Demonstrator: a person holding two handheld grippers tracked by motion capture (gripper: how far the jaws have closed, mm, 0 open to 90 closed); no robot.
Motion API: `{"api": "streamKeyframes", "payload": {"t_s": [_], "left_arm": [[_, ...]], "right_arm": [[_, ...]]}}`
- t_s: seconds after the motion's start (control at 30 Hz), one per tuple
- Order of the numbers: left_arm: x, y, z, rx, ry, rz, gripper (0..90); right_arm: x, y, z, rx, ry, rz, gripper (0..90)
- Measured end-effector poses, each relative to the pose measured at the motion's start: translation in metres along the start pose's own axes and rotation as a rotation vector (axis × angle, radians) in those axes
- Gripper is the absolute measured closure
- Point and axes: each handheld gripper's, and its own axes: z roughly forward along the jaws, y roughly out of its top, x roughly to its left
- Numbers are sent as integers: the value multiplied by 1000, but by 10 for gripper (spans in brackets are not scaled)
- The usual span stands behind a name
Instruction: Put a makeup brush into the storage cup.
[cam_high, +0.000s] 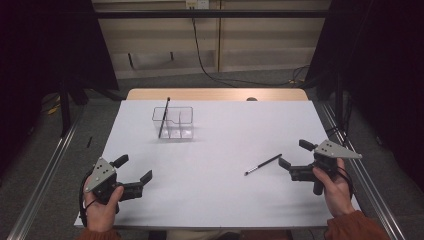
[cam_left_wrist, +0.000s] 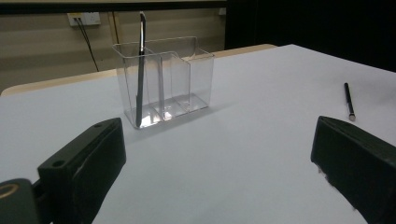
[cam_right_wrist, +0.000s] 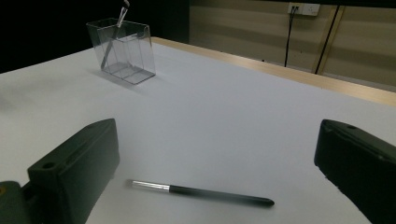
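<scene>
A clear plastic organiser (cam_high: 173, 122) (cam_left_wrist: 163, 79) (cam_right_wrist: 122, 50) with compartments stands on the white table, left of centre toward the back. One thin black brush (cam_high: 164, 116) (cam_left_wrist: 140, 65) leans upright in its left compartment. A second black brush (cam_high: 263, 164) (cam_right_wrist: 201, 191) (cam_left_wrist: 348, 100) with a silver ferrule lies flat at the right. My right gripper (cam_high: 291, 154) (cam_right_wrist: 215, 172) stands open just right of that brush's end, with the brush low between its jaws in the right gripper view. My left gripper (cam_high: 133, 168) (cam_left_wrist: 219, 163) is open and empty at the front left.
The white table top (cam_high: 220, 135) has a wooden strip (cam_high: 217, 94) along its back edge. A black cable (cam_high: 205, 60) hangs from a wall socket behind the table. Metal rails (cam_high: 45, 175) run along both sides on the floor.
</scene>
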Motion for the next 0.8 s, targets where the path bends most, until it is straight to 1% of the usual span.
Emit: {"api": "streamKeyframes", "payload": {"t_s": [0.07,0.23,0.33,0.4,0.5,0.6,0.7,0.73,0.8], "left_arm": [[1,0,0,-1,7,-10,33],[2,0,1,1,3,-7,33],[2,0,1,5,1,-2,33],[2,0,2,4,2,-4,33],[3,0,2,8,-1,1,33],[3,0,3,10,2,2,33],[3,0,5,12,1,-4,33],[4,1,5,15,-1,2,33],[4,0,6,15,-3,-1,33]], "right_arm": [[-2,4,5,3,1,-11,0],[-7,15,14,5,9,-18,1],[-13,23,18,4,15,-19,2],[-15,26,20,1,12,-10,2],[-16,30,27,27,15,-30,2],[-16,34,33,34,8,-38,4],[-18,38,36,37,7,-39,4],[-18,39,37,35,8,-37,4],[-19,40,40,51,10,-39,5]]}}
